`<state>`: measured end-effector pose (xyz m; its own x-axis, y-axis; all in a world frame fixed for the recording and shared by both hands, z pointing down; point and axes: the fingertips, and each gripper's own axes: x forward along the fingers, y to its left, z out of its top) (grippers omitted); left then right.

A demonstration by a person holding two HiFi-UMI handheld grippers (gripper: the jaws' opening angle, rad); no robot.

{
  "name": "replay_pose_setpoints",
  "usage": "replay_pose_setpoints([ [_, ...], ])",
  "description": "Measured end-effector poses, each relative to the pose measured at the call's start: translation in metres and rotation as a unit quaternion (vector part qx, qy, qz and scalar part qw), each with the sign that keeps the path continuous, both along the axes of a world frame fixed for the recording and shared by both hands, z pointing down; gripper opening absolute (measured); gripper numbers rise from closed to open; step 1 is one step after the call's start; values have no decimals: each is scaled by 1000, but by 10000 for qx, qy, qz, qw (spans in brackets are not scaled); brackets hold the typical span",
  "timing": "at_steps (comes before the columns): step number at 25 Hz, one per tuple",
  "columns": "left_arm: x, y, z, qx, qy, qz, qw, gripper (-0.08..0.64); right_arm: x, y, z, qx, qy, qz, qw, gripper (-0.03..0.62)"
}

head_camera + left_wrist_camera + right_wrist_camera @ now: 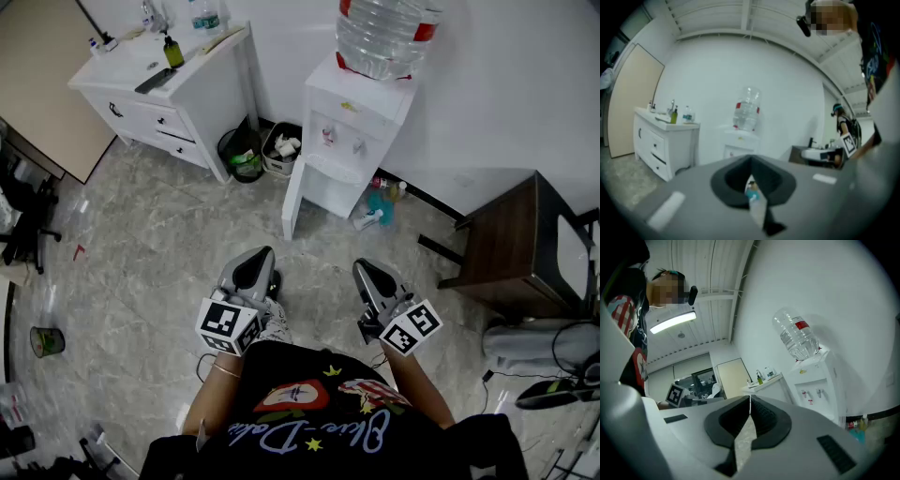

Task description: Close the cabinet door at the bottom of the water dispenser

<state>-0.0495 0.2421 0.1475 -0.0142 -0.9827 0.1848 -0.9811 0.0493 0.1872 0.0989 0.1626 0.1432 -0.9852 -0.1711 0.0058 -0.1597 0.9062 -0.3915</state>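
Observation:
The white water dispenser (pixel 354 141) stands against the far wall with a clear bottle (pixel 384 36) on top. Its bottom cabinet door (pixel 292 202) is swung open toward me on its left side. Both grippers are held low in front of my body, well short of the dispenser. My left gripper (pixel 257 261) is shut with nothing in it, and my right gripper (pixel 366 272) is shut and empty too. The left gripper view shows the dispenser (pixel 740 140) beyond the closed left gripper (pixel 751 163). In the right gripper view the dispenser (pixel 813 385) stands to the right of the closed right gripper (pixel 750 399).
A white drawer cabinet (pixel 169 94) stands at the back left, with two waste bins (pixel 246 155) between it and the dispenser. Spray bottles (pixel 375 208) lie on the floor right of the dispenser. A dark wooden table (pixel 511 248) is at the right.

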Motion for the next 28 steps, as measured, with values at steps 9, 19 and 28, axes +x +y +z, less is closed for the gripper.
replay_pose_setpoints([
  [9,-131,-92,47,-556,-61,1203,9912,-3,-170,-95,16,-215,-82,1087,9938,17],
  [19,-171,-141,219,-1809,287,2190,9584,-3,-248,-138,122,-553,752,1191,9885,17],
  [28,-186,-176,406,-2749,300,1926,9415,-3,-243,-186,237,-725,844,1190,9866,17],
])
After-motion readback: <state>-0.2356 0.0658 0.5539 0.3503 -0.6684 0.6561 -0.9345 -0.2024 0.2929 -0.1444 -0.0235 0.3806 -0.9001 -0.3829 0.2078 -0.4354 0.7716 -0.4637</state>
